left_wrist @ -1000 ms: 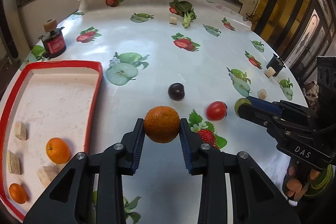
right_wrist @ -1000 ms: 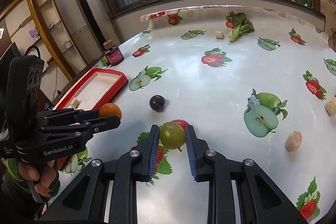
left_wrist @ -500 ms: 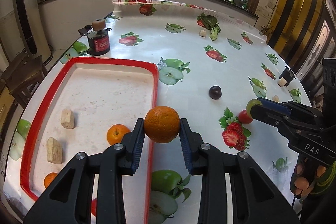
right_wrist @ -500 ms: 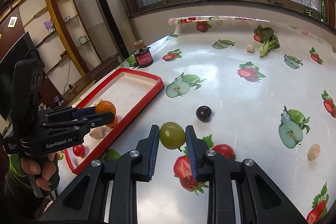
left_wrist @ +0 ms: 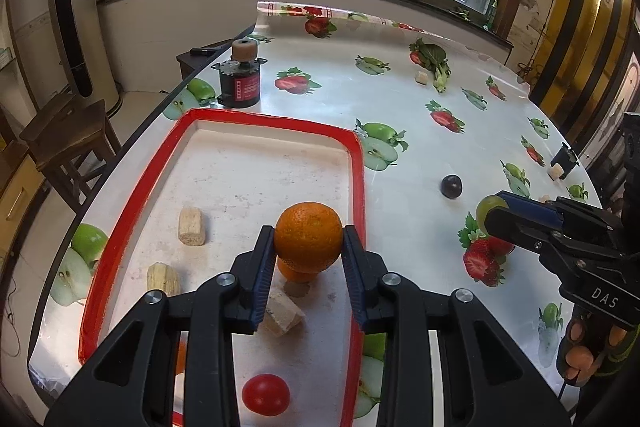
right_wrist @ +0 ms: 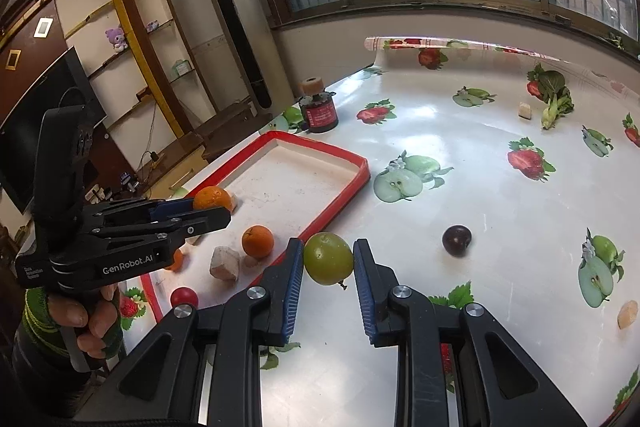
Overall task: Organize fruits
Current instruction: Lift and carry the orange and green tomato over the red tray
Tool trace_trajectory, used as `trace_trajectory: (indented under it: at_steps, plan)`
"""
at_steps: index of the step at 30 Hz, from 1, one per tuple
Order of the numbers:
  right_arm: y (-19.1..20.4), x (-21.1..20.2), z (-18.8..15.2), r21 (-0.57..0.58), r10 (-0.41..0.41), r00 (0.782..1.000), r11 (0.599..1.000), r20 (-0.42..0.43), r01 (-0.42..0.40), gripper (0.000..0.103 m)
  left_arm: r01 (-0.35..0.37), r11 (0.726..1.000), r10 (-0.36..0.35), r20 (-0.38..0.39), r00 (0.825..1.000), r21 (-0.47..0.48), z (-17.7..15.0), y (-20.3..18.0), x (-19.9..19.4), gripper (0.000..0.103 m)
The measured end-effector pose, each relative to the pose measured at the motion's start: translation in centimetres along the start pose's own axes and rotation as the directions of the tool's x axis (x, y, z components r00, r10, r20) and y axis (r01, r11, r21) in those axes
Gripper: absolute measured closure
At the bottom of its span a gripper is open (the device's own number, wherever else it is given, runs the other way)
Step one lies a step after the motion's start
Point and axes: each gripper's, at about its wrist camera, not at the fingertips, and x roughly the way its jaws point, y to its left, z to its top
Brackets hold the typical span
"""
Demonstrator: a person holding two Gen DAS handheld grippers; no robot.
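Tabletop (left_wrist: pixel 420 131) under fruit-print oilcloth, barred windows at 12 o'clock. Red-rimmed tray (left_wrist: pixel 362 187) lies at 9 o'clock of view centre. Left tongs (left_wrist: pixel 308 247) clenched on large orange (left_wrist: pixel 309 237), held above tray interior; small orange (left_wrist: pixel 296 273) directly below it, cherry tomato (left_wrist: pixel 266 394) at 6 o'clock, pale chunks (left_wrist: pixel 192 225) at 9 o'clock. Right tongs (right_wrist: pixel 328 263) grasping green plum (right_wrist: pixel 328 258), held off the tabletop beside tray's near corner. Dark plum (right_wrist: pixel 456 240) rests on cloth at 3 o'clock of the green plum
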Motion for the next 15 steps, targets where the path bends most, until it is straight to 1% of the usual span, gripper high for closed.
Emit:
trace_trajectory:
  at_steps: [15]
  plan:
    - [2.7, 2.4, 1.5, -0.035, 0.042, 0.999, 0.998, -0.014, -0.043, 0.077, -0.031, 0.998, 0.031, -0.003, 1.0, -0.048, 0.4, 3.2, 0.3, 0.073]
